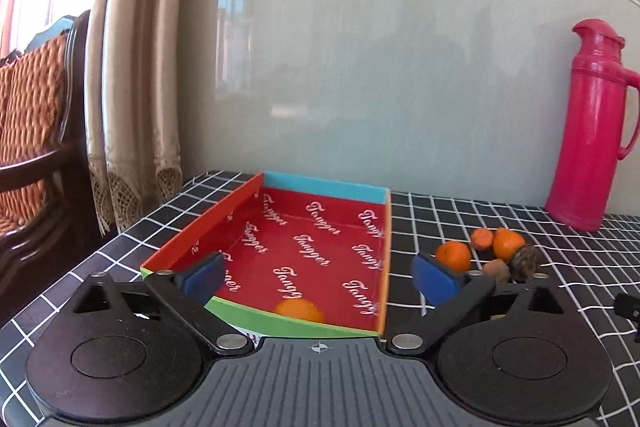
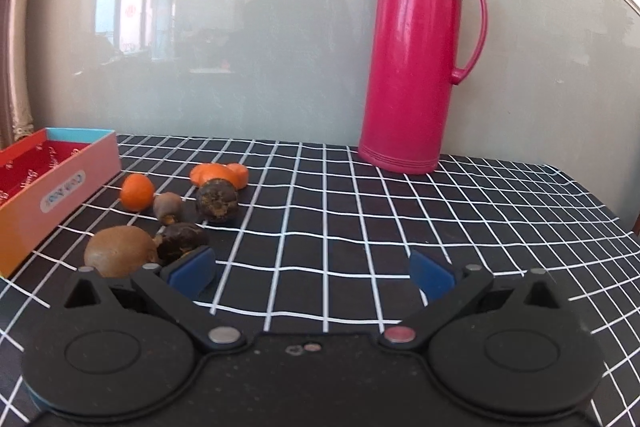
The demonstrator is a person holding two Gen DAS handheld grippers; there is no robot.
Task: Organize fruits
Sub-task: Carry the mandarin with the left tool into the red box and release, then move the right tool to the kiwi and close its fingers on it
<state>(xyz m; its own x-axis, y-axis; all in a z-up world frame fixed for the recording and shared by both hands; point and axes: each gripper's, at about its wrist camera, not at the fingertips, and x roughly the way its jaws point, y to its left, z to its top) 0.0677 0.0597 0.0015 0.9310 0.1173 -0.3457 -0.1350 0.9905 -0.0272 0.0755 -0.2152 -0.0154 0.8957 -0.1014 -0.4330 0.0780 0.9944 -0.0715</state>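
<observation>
Pink thermos (image 2: pixel 416 51) behind fruit pile (image 2: pixel 176 211)

Daylight through my left-hand curtain (image 1: pixel 132 75) lights everything softly; the glossy wall (image 2: pixel 240 27) mirrors a window, and fisheye bends the edges.

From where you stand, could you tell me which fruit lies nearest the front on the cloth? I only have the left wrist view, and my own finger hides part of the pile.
Observer: A brown fuzzy kiwi lies nearest the front, just left of the right hand-held gripper.
Operator: Thank you. Is that one holding anything?
Observer: No, it is open and empty, with only the black checked cloth between its fingers.
Operator: Is there anything on the box's outer side?
Observer: Yes, the colourful cardboard box has an oval pale-blue label on the outer wall that faces the fruit.
</observation>
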